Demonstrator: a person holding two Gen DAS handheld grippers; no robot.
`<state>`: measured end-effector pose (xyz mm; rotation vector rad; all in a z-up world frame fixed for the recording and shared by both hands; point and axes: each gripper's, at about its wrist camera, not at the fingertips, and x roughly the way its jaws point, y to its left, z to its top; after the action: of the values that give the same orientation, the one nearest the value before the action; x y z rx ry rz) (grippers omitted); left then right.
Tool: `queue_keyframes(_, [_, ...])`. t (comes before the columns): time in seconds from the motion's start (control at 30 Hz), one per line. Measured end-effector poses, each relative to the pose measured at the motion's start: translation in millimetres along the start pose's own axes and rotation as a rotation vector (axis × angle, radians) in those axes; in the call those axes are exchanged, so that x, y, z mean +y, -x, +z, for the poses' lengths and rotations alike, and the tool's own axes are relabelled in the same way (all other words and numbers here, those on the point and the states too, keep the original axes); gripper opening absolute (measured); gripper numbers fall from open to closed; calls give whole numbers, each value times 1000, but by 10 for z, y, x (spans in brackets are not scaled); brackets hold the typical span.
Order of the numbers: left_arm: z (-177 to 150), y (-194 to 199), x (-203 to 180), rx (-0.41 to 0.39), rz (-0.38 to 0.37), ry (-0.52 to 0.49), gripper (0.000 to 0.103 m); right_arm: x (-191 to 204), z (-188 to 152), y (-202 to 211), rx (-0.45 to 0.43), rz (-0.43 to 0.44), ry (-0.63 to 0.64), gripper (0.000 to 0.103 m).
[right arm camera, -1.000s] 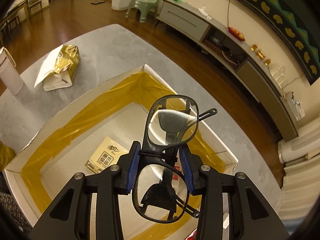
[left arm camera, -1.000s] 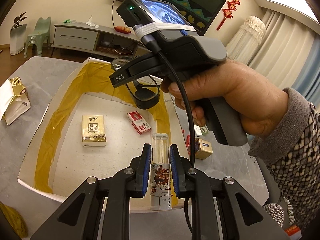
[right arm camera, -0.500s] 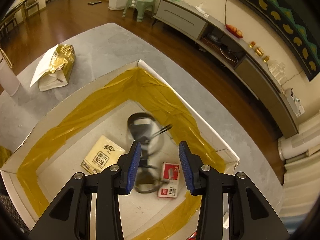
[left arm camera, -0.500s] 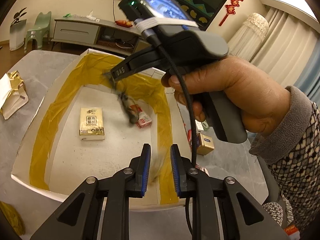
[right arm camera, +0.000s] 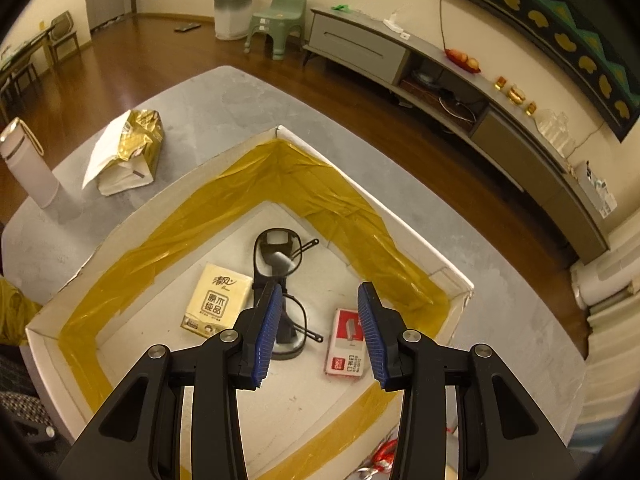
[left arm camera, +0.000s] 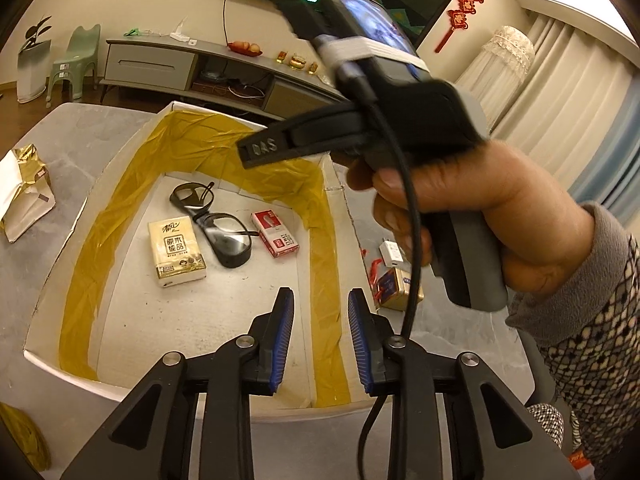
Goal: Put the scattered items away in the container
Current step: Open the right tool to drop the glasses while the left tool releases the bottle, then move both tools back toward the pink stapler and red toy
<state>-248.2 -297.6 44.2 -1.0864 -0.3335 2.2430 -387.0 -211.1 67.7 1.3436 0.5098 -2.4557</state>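
Both grippers' fingers are apart and empty; the leftover small boxes [left arm camera: 396, 280] on the counter [left arm camera: 460, 344] lie just right of the container [left arm camera: 120, 152], nearer the left gripper [left arm camera: 320, 336] than the right gripper [right arm camera: 320, 332].

The grey tabletop [right arm camera: 224, 92] carries a white box [right arm camera: 404, 220] lined with yellow tape, filling its middle. Near the far left corner lies a gold-and-white bag [right arm camera: 128, 156], with a white bottle [right arm camera: 28, 168] upright at the left edge. Beside the box's right wall sit a white plug [left arm camera: 391, 251] and a small gold carton [left arm camera: 398, 286].
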Motion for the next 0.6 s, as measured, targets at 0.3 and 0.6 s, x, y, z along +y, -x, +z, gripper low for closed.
queue_keyframes(0.3, [37,80,76,-24,16,22,32,-250,-356,397,-70,101,-151,42])
queue_keyframes(0.6, [160,424,455,-130,78,127,32,-333,-686,755,-124,187,-218,42])
